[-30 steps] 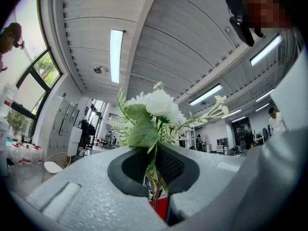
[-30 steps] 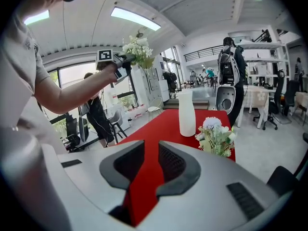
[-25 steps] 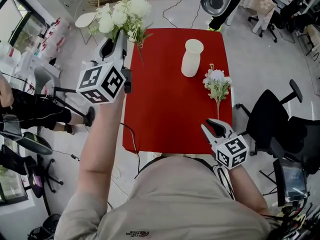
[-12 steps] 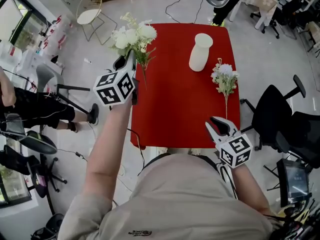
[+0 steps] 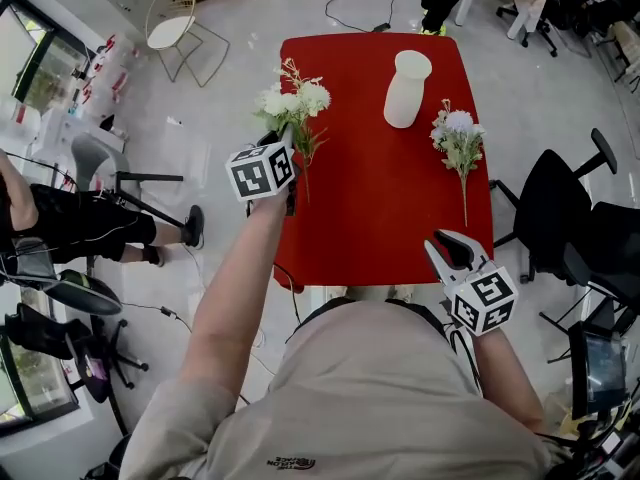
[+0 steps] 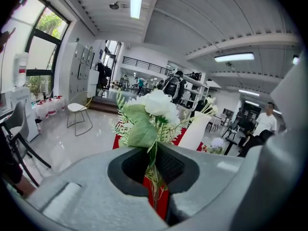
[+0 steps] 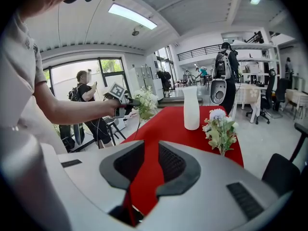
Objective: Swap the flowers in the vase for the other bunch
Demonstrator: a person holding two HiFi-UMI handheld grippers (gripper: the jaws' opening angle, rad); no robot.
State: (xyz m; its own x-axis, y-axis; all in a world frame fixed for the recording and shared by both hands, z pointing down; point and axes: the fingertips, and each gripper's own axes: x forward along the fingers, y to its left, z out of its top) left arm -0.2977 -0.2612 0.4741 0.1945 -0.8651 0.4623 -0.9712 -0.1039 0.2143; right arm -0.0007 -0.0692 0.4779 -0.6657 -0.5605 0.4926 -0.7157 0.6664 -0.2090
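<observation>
Vase empty; your left gripper pinches the white bouquet. Lay it down, then your wide-open, empty right gripper fetches the smaller bunch.

No readable text, number or brand in any view. Lower centre of the head view: a small print on the shirt, upside down and too small to read. Left cube, left of centre, and right cube, lower right, carry black-and-white square marker patterns only, with no letters or digits. Background signs and shelf items in both gripper views are too blurred to read.
</observation>
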